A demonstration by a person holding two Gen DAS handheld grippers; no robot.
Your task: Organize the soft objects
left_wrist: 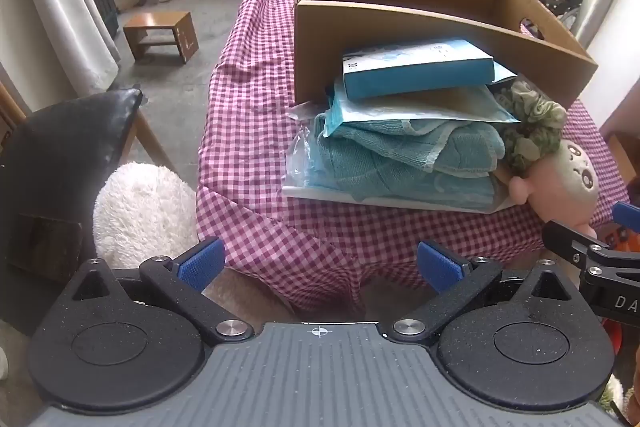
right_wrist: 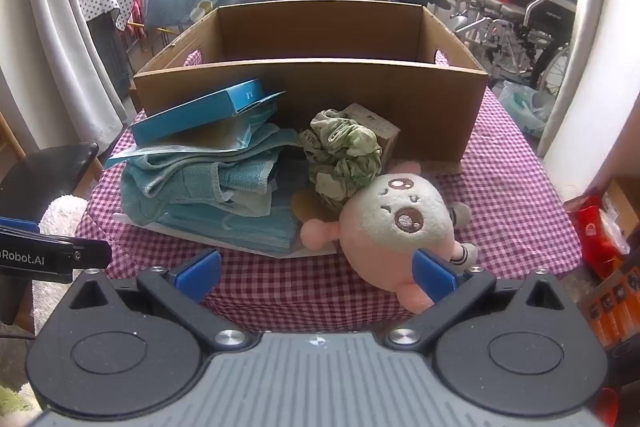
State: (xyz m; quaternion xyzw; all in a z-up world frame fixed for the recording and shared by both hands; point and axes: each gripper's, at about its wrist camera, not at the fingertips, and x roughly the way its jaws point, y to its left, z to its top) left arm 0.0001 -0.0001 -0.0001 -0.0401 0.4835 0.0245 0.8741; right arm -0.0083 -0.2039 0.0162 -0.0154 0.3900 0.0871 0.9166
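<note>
An open cardboard box [right_wrist: 312, 95] stands on the pink checked table [right_wrist: 512, 195]. In front of it lies a pile: a blue flat box [right_wrist: 200, 111], teal towels [right_wrist: 192, 183], blue masks [right_wrist: 248, 223] and a green scrunchie [right_wrist: 344, 157]. A pink and white plush toy [right_wrist: 400, 223] lies at the table's front, against my right gripper's right finger. My right gripper [right_wrist: 316, 277] is open and empty. My left gripper [left_wrist: 318, 265] is open and empty, low before the table's front edge, left of the pile [left_wrist: 400, 155]. The plush [left_wrist: 568, 179] shows at the right.
A black chair [left_wrist: 64, 147] with a white fluffy cushion [left_wrist: 140, 211] stands left of the table. A wooden stool [left_wrist: 160, 35] and shoes are on the floor behind. A wheelchair [right_wrist: 520, 23] and red packages [right_wrist: 600, 231] are to the right.
</note>
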